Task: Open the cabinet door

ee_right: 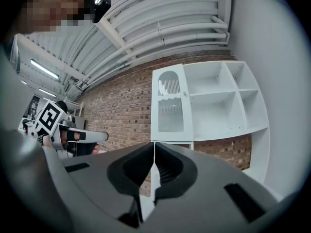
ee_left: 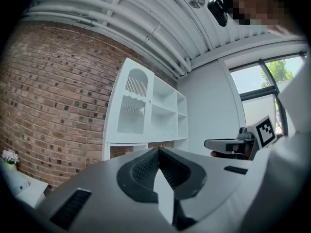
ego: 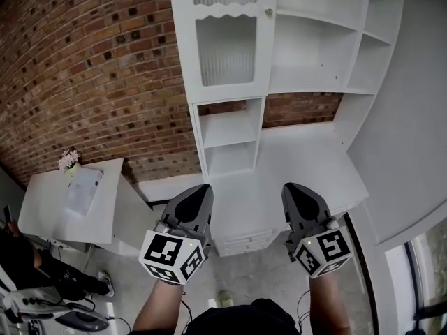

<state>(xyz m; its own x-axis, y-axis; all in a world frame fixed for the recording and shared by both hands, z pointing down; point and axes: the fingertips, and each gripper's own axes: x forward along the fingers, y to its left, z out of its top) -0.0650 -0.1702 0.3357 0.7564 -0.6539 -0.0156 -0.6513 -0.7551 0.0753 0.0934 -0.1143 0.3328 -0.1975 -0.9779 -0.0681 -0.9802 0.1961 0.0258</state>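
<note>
A tall white cabinet stands against the brick wall, and its ribbed-glass door (ego: 225, 40) is closed. The door has a small knob (ego: 268, 11) on its right edge. The door (ee_left: 133, 103) also shows far ahead in the left gripper view, and the door (ee_right: 170, 103) with its knob (ee_right: 185, 94) shows in the right gripper view. My left gripper (ego: 202, 188) and right gripper (ego: 292, 187) are held side by side, well short of the cabinet. Both point level at it. Each has its jaws together with nothing between them, as seen on the left gripper (ee_left: 158, 149) and right gripper (ee_right: 154, 143).
Open white shelves (ego: 321, 40) adjoin the door on the right, above a white desk (ego: 307, 166) with drawers (ego: 244, 243). A small white table (ego: 49, 208) with flowers (ego: 68, 160) stands at the left. A person's legs (ego: 42, 274) are at the lower left.
</note>
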